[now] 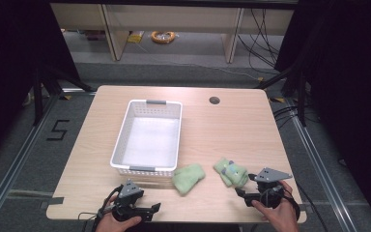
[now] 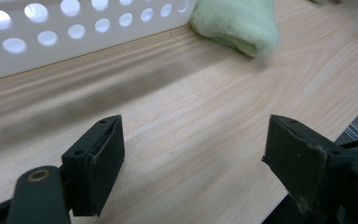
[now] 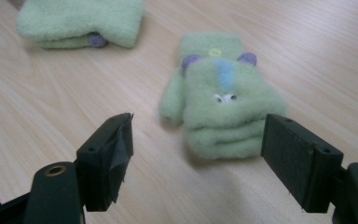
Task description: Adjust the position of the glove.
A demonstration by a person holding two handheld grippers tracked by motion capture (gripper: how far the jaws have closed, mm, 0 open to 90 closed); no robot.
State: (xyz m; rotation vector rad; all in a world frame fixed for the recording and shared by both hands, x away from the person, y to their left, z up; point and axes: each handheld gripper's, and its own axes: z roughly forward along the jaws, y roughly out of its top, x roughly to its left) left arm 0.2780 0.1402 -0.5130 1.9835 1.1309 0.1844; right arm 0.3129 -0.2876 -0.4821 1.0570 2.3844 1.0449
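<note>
Two green mittens [image 1: 188, 178] [image 1: 231, 172] lay on the table [image 1: 222, 130] beside the white basket [image 1: 121, 140], neither yet inside. Both the left gripper [image 1: 147, 210] and the right gripper [image 1: 241, 195] stood apart, holding nothing; judging by that, everything remained to do.

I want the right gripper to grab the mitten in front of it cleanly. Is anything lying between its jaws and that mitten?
Nothing visible: the right gripper is open with bare table up to the mitten; the other mitten lies off to the side.
</note>
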